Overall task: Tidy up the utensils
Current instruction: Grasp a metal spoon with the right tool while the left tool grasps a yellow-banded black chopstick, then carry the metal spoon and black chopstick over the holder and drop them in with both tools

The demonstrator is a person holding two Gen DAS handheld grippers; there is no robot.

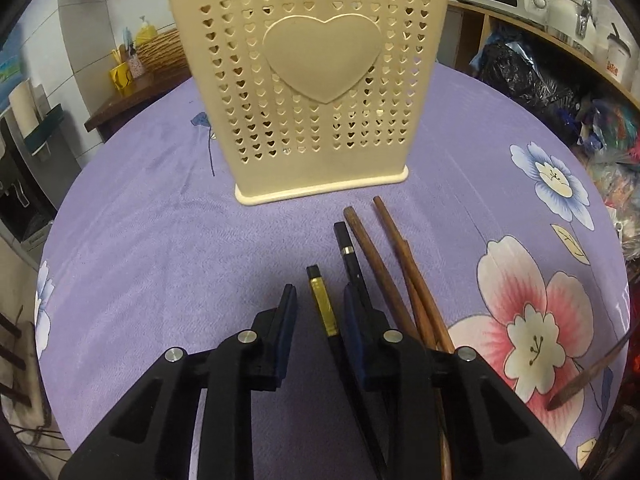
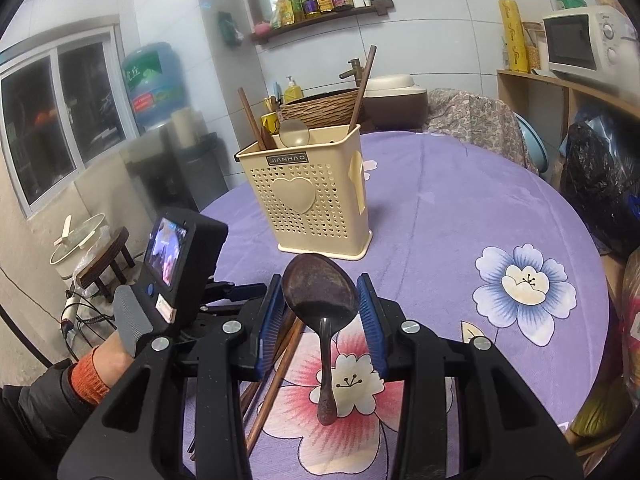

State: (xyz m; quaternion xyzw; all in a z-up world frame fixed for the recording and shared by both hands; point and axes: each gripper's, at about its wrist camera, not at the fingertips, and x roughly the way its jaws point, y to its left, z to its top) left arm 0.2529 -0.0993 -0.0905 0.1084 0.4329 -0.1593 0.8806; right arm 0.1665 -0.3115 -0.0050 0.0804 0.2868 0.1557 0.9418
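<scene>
From the left wrist camera, the left gripper [image 1: 316,300] sat low over the purple flowered tablecloth [image 1: 160,240], its jaws parted a moderate way. Between them lay the black chopstick with a gold band [image 1: 322,304], its end just past the fingertips; neither pad looked pressed against it, so nothing was gripped. A second black chopstick with a silver ring [image 1: 348,252] ran alongside the right-hand finger, partly tucked under it. Just beside that lay the brown wooden chopsticks [image 1: 384,248], their ends pointing at the holder. The cream utensil holder [image 1: 320,92], perforated with little hearts and one big raised heart, stood upright straight ahead, near the chopstick ends but apart from them. At the far right edge a wooden spoon handle [image 1: 588,376] poked in.

Over to the right wrist camera: the right gripper [image 2: 320,300] was spread wide, and the dark wooden spoon [image 2: 320,300] lay between the blue-padded fingers, bowl towards the holder, handle trailing back over the pink flower. Whether the pads touched the bowl's edges could not be told. The holder [image 2: 308,196] stood just beyond the spoon's bowl, already carrying a pale spoon and upright wooden pieces. On the left, a hand [image 2: 108,360] with an orange cuff held the other gripper, the brown chopsticks [image 2: 280,352] lying below it.
</scene>
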